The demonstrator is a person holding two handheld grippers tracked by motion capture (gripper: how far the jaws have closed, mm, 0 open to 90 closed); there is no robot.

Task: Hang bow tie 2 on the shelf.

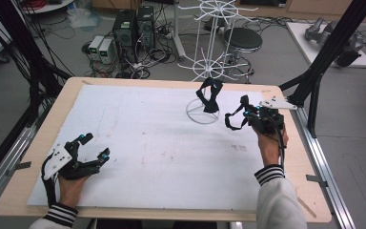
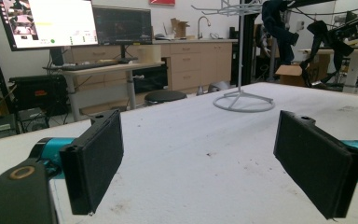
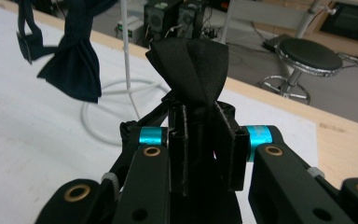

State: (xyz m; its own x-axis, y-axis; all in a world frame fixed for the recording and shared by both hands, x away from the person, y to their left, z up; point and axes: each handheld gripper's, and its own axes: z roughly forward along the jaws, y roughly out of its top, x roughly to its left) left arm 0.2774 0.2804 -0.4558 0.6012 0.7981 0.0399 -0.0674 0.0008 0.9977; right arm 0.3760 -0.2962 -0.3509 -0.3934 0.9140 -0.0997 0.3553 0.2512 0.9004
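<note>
Right gripper [image 1: 246, 116] is pinching a black bow tie [image 1: 235, 120] in the high view, just right of the white stand [image 1: 204, 112], where another bow tie [image 1: 209, 94] is hanging. Left gripper [image 2: 200, 158], in its own view, is resting spread and empty. I'm seeing fabric [image 3: 196, 70] rising upright between closed jaws.
</note>
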